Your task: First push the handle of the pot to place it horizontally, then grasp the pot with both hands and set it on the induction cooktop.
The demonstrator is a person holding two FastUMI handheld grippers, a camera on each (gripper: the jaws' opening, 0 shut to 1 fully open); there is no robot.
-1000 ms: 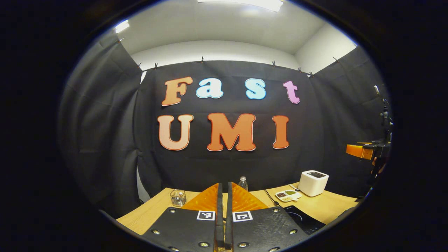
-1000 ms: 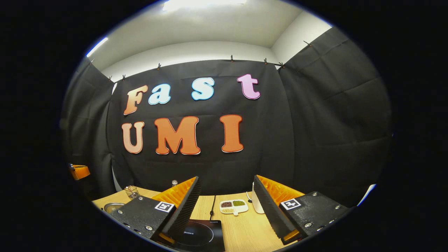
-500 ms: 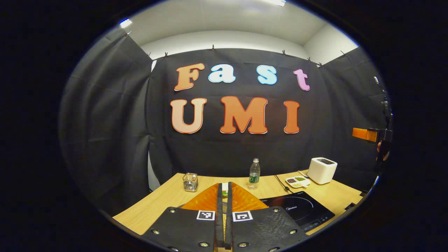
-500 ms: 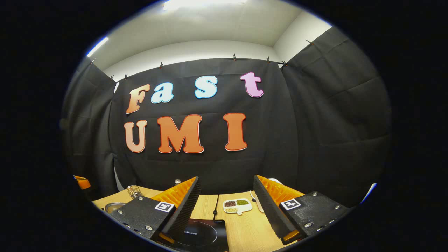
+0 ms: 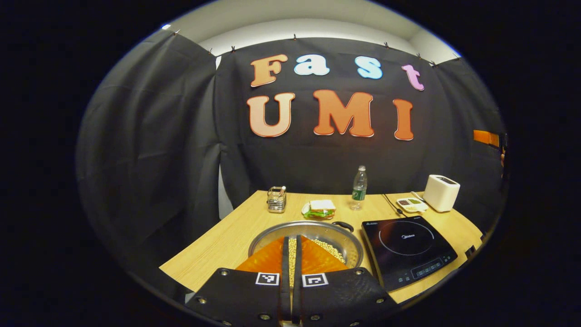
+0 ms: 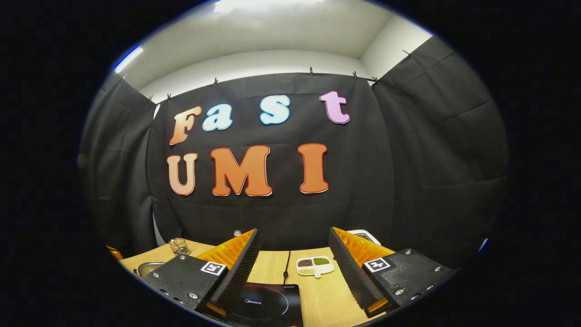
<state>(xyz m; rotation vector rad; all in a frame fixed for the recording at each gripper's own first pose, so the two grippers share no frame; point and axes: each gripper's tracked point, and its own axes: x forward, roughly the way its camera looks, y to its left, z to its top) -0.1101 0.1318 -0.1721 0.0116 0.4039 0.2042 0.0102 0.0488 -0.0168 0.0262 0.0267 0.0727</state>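
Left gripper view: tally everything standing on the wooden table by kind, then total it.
Round steel pot of beans: 1
Black induction cooktop: 1
White toaster: 1
White divided dish: 1
Clear plastic bottle: 1
Sandwich on plate: 1
Wire holder: 1
Total: 7

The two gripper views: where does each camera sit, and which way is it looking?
Left gripper view: rides the left claw, whose fingers sit closed together, looking forward and down over the steel pot of beans toward the induction cooktop on the table.
Right gripper view: rides the right claw, fingers spread apart, looking level at the booth wall, cooktop low between them.
Shared: both see the cooktop, the snack dish and the wooden table.
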